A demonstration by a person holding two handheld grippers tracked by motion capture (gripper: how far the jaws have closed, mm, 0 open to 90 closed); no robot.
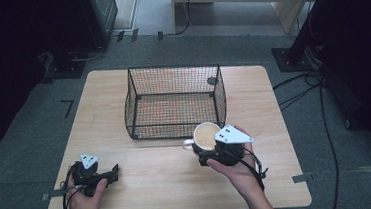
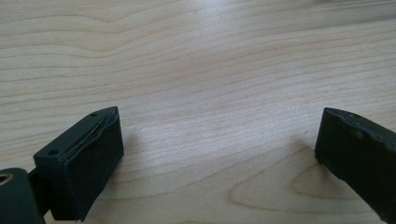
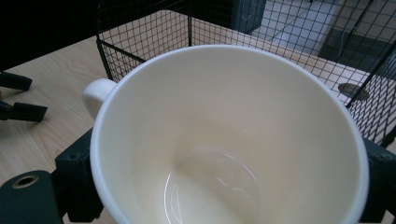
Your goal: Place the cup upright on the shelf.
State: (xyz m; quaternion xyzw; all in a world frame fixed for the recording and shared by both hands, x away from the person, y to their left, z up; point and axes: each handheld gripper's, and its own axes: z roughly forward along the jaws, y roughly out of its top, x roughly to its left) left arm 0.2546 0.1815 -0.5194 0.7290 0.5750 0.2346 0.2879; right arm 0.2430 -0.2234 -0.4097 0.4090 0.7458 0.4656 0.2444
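Observation:
A cream mug (image 1: 205,134) with its handle to the left is held just in front of the black wire basket (image 1: 173,100), near the basket's front right corner. My right gripper (image 1: 208,146) is shut on the mug, one jaw on each side of its wall. In the right gripper view the empty mug (image 3: 229,140) opens toward the camera, with the basket (image 3: 154,32) behind it. My left gripper (image 1: 112,171) rests low over the table's front left, open. Between its wide-apart fingers (image 2: 88,154) there is just bare wood.
The basket stands empty on the light wooden table (image 1: 130,189). A dark round mark (image 1: 212,81) lies on the table behind it. Cables (image 1: 303,92) and dark stands sit on the floor at the right. The left gripper (image 3: 18,100) appears at that view's left edge.

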